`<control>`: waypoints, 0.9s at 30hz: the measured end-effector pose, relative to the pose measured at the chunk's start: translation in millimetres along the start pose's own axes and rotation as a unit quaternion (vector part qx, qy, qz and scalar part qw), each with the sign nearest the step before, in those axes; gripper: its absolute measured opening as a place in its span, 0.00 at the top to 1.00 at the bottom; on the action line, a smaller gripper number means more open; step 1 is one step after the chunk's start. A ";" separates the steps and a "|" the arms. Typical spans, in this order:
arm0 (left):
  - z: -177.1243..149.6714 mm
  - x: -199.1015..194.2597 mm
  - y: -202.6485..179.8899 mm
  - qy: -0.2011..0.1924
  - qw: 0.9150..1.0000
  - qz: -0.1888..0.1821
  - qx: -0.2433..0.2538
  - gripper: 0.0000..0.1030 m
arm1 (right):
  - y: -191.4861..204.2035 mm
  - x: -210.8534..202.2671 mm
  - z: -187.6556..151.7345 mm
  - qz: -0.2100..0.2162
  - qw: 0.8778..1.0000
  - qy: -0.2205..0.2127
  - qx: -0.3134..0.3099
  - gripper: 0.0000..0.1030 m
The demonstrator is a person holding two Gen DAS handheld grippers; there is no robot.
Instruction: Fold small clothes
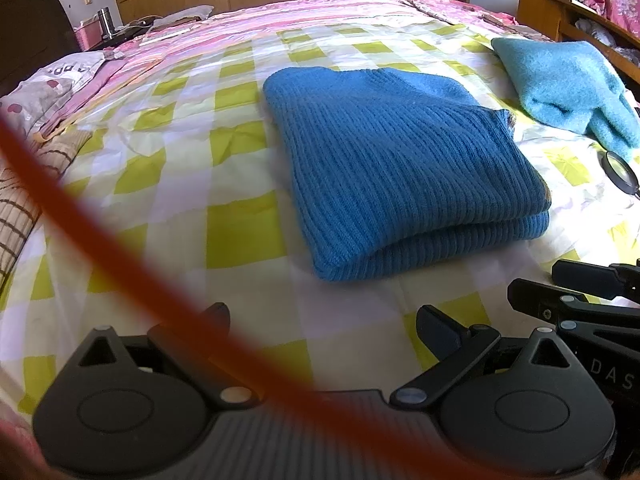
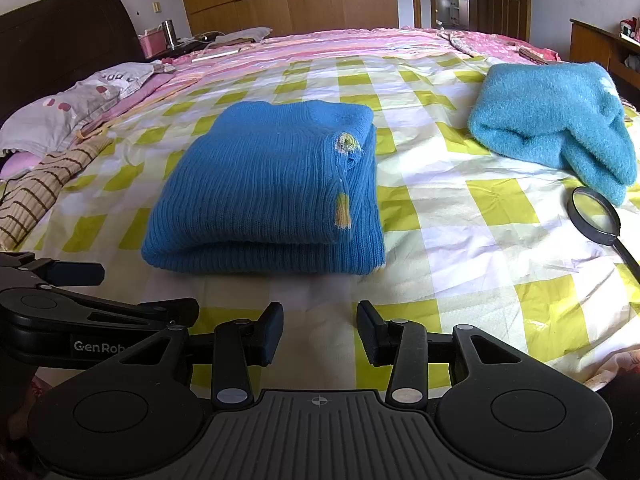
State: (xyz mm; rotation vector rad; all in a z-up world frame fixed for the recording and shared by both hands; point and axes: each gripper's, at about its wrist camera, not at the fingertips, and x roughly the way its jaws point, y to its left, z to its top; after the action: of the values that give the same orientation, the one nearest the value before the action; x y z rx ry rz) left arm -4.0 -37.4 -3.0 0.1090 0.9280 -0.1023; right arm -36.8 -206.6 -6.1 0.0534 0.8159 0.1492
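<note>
On the yellow-checked bedsheet (image 2: 460, 240), one folded blue ribbed-knit sweater (image 2: 264, 196); right, one fluffy teal sweater (image 2: 552, 128); left gripper (image 1: 324, 324) seemingly released, right gripper (image 2: 320, 332) released.

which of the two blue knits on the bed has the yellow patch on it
The darker ribbed blue sweater, folded in the middle of the bed; a yellow-green patch shows near its right edge. The fluffy teal sweater further right shows none.

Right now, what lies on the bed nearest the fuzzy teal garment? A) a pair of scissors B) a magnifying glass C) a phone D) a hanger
B: a black-rimmed magnifying glass lies on the checked sheet just in front of the fuzzy teal garment, to the right of the folded blue sweater.
</note>
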 end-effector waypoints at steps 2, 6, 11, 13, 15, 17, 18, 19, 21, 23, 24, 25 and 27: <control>-0.3 0.2 0.9 0.001 1.000 0.000 -0.001 0.00 | 0.2 -0.1 -0.4 -0.001 1.000 0.000 0.000 0.59; -1.2 -0.4 0.7 0.001 1.000 0.001 -0.002 0.00 | 0.2 0.1 -1.3 -0.003 1.000 0.000 0.001 0.58; -2.3 0.3 0.6 0.002 1.000 0.006 0.001 0.00 | 0.2 1.3 -2.1 -0.005 1.000 0.003 -0.001 0.57; -2.6 0.2 -0.1 0.002 1.000 0.007 0.001 0.00 | 0.0 2.1 -2.6 -0.005 1.000 0.004 0.000 0.57; -2.4 0.0 -0.2 0.001 1.000 0.008 0.002 0.00 | -0.2 2.3 -3.0 -0.005 1.000 0.004 0.001 0.56; -2.7 -0.1 -0.4 0.001 1.000 0.008 0.002 0.00 | -0.2 2.5 -3.1 -0.005 1.000 0.004 0.002 0.56; -2.9 -0.1 -0.4 0.001 1.000 0.009 0.002 0.00 | -0.3 2.7 -3.1 -0.005 1.000 0.004 0.003 0.56; -2.8 -0.1 -0.4 0.002 1.000 0.008 0.002 0.00 | -0.1 2.9 -2.9 -0.005 1.000 0.004 0.003 0.56; -3.0 -0.3 -0.6 0.002 1.000 0.008 0.001 0.00 | 0.4 3.0 -3.3 -0.005 1.000 0.004 0.003 0.56; -3.3 -0.7 -1.0 0.002 1.000 0.009 0.001 0.00 | 0.3 3.1 -3.3 -0.005 1.000 0.004 0.003 0.56; -3.2 -0.5 -0.9 0.002 1.000 0.009 0.002 0.00 | 0.3 3.0 -3.3 -0.005 1.000 0.004 0.003 0.56; -3.3 -0.4 -1.2 0.002 1.000 0.009 0.002 0.00 | 0.3 3.2 -3.4 -0.005 1.000 0.005 0.003 0.56; -3.4 -0.6 -1.2 0.002 1.000 0.009 0.002 0.00 | 0.4 3.3 -3.7 -0.005 1.000 0.005 0.003 0.56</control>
State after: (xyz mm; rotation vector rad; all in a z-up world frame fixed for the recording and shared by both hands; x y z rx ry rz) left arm -7.2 -38.0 -4.6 0.1211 0.9306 -0.0862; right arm -37.3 -205.7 -10.9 0.0543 0.8268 0.1370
